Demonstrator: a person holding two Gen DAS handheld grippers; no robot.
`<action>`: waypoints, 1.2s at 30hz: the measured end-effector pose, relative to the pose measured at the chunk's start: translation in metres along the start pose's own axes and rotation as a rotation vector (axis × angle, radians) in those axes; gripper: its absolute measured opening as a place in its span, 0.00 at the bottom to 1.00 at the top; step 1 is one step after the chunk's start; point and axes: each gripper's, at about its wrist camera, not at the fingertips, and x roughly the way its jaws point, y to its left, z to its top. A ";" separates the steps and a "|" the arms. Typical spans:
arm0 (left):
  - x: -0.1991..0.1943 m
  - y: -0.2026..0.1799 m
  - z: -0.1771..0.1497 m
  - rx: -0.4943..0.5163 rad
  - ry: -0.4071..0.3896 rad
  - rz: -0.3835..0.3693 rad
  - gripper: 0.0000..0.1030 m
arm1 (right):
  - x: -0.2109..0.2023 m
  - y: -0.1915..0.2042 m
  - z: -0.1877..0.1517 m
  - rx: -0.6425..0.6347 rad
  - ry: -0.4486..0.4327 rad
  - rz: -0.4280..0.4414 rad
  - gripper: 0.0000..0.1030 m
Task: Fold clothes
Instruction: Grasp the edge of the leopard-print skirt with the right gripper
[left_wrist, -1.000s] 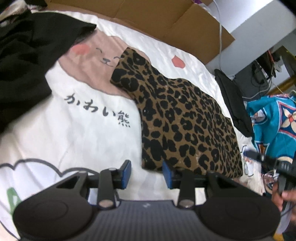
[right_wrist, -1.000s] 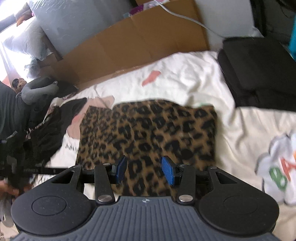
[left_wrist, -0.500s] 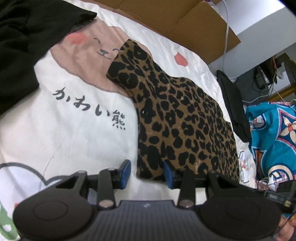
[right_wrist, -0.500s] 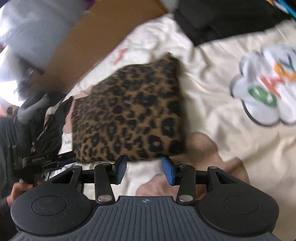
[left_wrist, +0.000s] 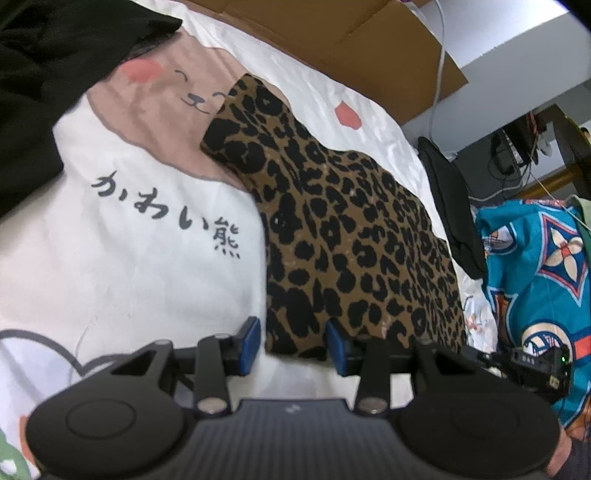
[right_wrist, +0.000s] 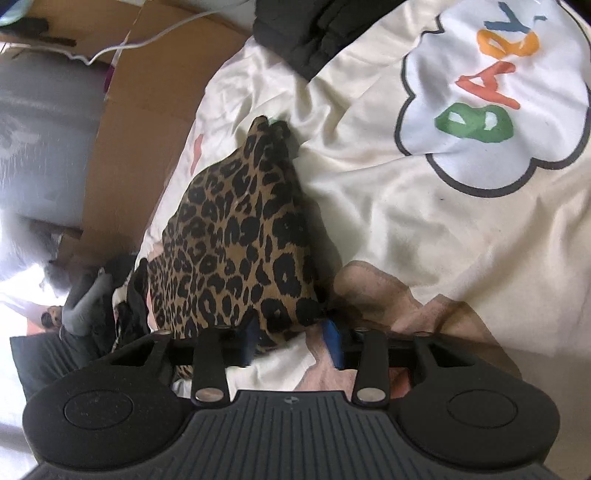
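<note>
The leopard-print garment (left_wrist: 354, 236) lay on the bed's cream cartoon-print cover (left_wrist: 140, 236), already doubled into a thick, roughly rectangular bundle, its far end resting on the printed bear face. Both sets of tongs were down at its near edge. The left tongs (left_wrist: 293, 345) sat at one near corner with the blue pads apart; the corner lay between them, but the pads did not look to be pressing on the fabric, so they read as open. The right tongs (right_wrist: 291, 338) were at the opposite near corner and their jaws were closing, with a puffed fold of the leopard cloth poking in between the pads; whether they had bitten yet was hard to tell, and a gap seemed to show on the right-hand side.

In my judgement, this was the grasp before another fold: both near corners being taken so the edge could be carried over. The next move called for both tongs to clamp through all the layers, not just the top one, then lift together and evenly so the bundle did not slide open. A black garment (left_wrist: 48, 74) lay off to the left, a black bag (right_wrist: 306, 33) and cardboard (left_wrist: 332, 33) beyond.
</note>
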 end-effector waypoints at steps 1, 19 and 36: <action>0.000 -0.001 -0.001 0.004 0.005 -0.004 0.40 | -0.001 -0.001 0.001 0.007 -0.004 -0.001 0.24; 0.009 -0.005 -0.003 0.051 0.004 -0.035 0.40 | -0.005 -0.004 0.012 0.065 -0.036 0.040 0.32; 0.011 -0.002 -0.008 -0.027 0.009 -0.031 0.17 | 0.005 -0.004 0.011 0.090 -0.034 0.102 0.13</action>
